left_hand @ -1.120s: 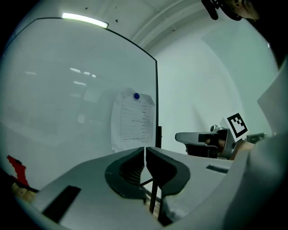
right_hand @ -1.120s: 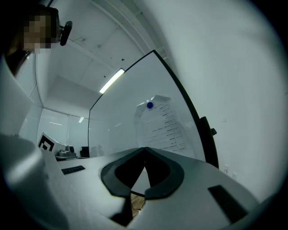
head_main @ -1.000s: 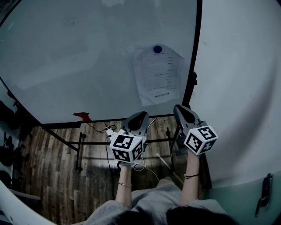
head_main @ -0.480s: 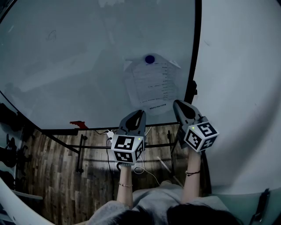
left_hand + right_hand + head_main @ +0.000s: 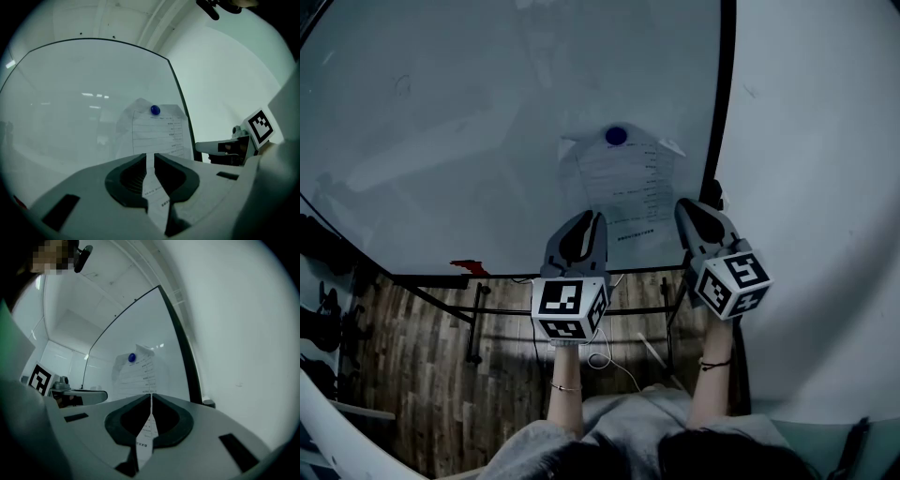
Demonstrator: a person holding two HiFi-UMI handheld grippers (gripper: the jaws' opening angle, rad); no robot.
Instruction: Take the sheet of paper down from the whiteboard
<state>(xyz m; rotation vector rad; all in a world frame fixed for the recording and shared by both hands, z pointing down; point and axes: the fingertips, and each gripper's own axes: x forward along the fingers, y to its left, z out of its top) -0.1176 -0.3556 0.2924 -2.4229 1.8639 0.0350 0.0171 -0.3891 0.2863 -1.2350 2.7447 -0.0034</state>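
Nothing is off the whiteboard (image 5: pixel 469 141) yet. The sheet of paper (image 5: pixel 628 183) hangs flat near the board's right edge, pinned at the top by a blue magnet (image 5: pixel 616 136), so the whole job is left: freeing the sheet from the magnet and bringing it away.

On the left, my left gripper (image 5: pixel 586 219) is held out in front of me, pointing level at the board with its tip over the sheet's lower left part. In the left gripper view its jaws are opening, with a narrow gap between them. Through that gap I see only the sheet (image 5: pixel 157 131) and the magnet (image 5: pixel 155 110) farther ahead, and nothing sits between the pads.

To the right, my right gripper (image 5: pixel 688 206) is raised beside the sheet's lower right corner, close to the board's dark frame and tilted slightly up. Its jaws are together, leaving a hairline slit, and they hold nothing. I judge neither gripper has contact with the sheet.
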